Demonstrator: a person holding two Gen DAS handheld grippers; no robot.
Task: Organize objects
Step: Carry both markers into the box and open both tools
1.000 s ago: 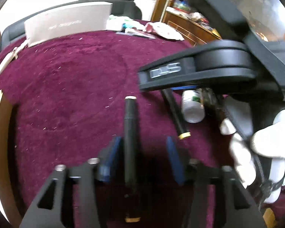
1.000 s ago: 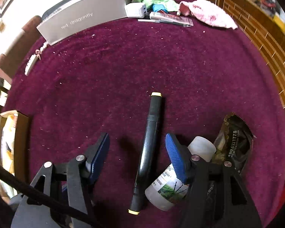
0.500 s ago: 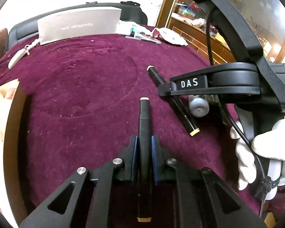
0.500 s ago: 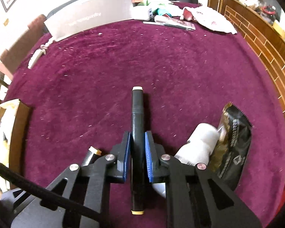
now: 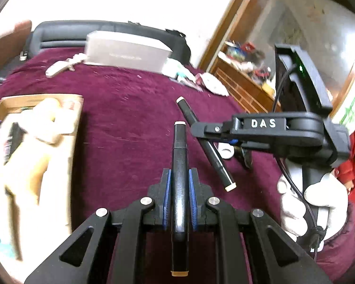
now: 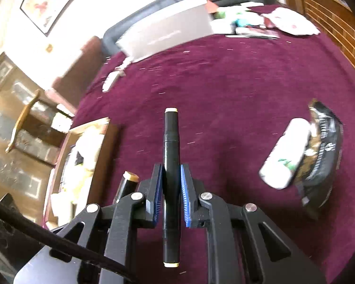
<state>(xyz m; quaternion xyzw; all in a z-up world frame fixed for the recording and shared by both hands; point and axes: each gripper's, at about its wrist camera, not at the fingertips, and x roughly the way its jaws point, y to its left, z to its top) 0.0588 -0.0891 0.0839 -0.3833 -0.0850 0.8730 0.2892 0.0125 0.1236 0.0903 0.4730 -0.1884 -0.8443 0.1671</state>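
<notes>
Left gripper (image 5: 179,194): blue pads closed on a black marker (image 5: 179,165), clamped mid-barrel, cream cap ends fore and aft. Marker lies along the gripper axis, above the maroon cloth of the table (image 5: 120,118); whether it touches the cloth cannot be told.

Right gripper (image 6: 171,189): pads likewise closed on a second black marker (image 6: 170,156), held mid-barrel, pale cap at each end. In the left wrist view this second marker (image 5: 207,142) slants down from the right gripper (image 5: 201,127), just right of the first marker, the two not touching.

Surroundings:
- Cardboard box (image 6: 106,142) at the table's left edge, holding pale, blurred contents; also seen from the left wrist (image 5: 78,108).
- White bottle (image 6: 284,156) lying on its side to the right, touching a dark foil packet (image 6: 324,156) beside it.
- Grey flat box (image 6: 172,35) at the far edge, with a white cloth (image 6: 293,21) and small clutter near it.
- Small pale keyfob-like item (image 6: 111,80) near the far left rim.
- Dark sofa back (image 5: 94,33) behind the table.
- White-gloved hand (image 5: 319,203) grips the right gripper's handle.

Open cloth lies between both grippers and the cardboard box.
</notes>
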